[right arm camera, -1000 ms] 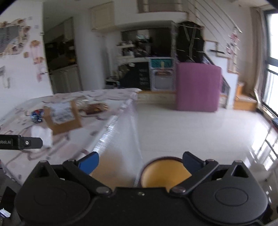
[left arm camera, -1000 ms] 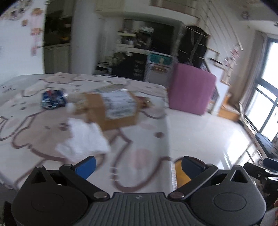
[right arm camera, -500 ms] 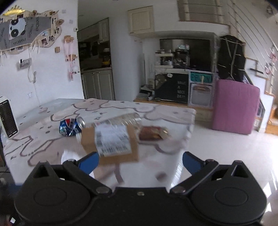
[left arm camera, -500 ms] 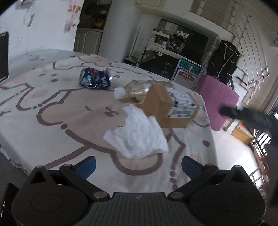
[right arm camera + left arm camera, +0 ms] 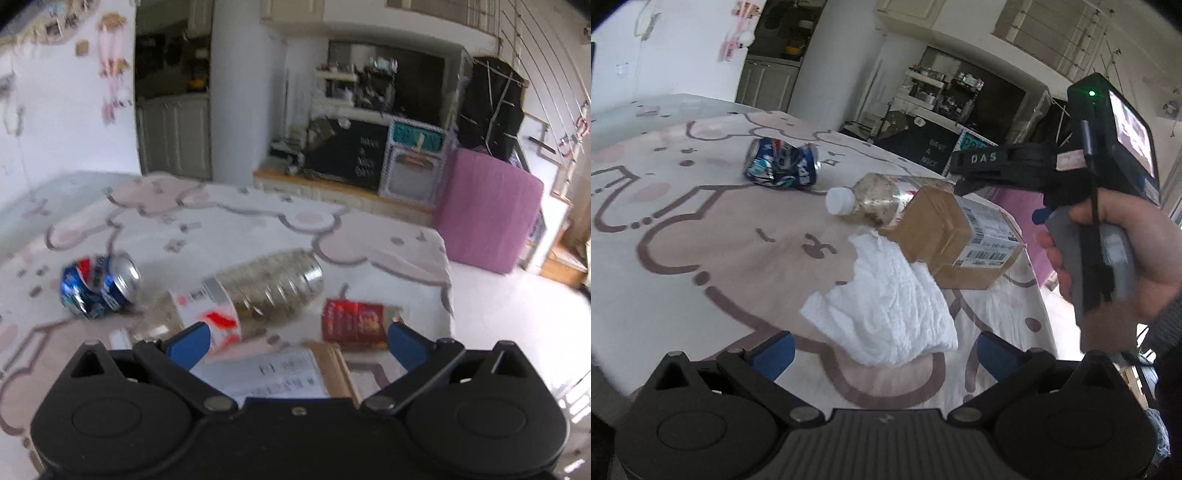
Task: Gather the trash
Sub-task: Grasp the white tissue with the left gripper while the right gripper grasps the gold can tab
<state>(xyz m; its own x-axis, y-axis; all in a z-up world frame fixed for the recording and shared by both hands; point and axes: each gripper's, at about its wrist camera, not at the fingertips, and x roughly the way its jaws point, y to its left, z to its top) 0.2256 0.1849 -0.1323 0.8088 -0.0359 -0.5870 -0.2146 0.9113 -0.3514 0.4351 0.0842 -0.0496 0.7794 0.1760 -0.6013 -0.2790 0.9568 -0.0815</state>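
Observation:
On the patterned tablecloth [image 5: 701,236] lie a crumpled white tissue [image 5: 886,306], a cardboard box [image 5: 953,236] with a shipping label, a clear plastic bottle [image 5: 871,199] on its side and a crushed blue can [image 5: 781,162]. My left gripper [image 5: 884,349] is open just in front of the tissue. My right gripper [image 5: 297,341] is open above the box [image 5: 280,373], with the bottle [image 5: 258,291], the can [image 5: 99,284] and a red wrapper [image 5: 354,319] beyond it. In the left wrist view a hand [image 5: 1115,266] holds the right gripper's handle over the box.
The table's right edge [image 5: 447,280] drops to a white tiled floor. A pink cabinet [image 5: 487,210] stands past the table, with dark shelves and a toy oven behind. A white wall with cupboards lies to the left.
Both grippers have swung toward the table and closer to the trash. The right gripper, earlier over the floor and a yellow bin, now hovers over the box. The left one has neared the tissue.

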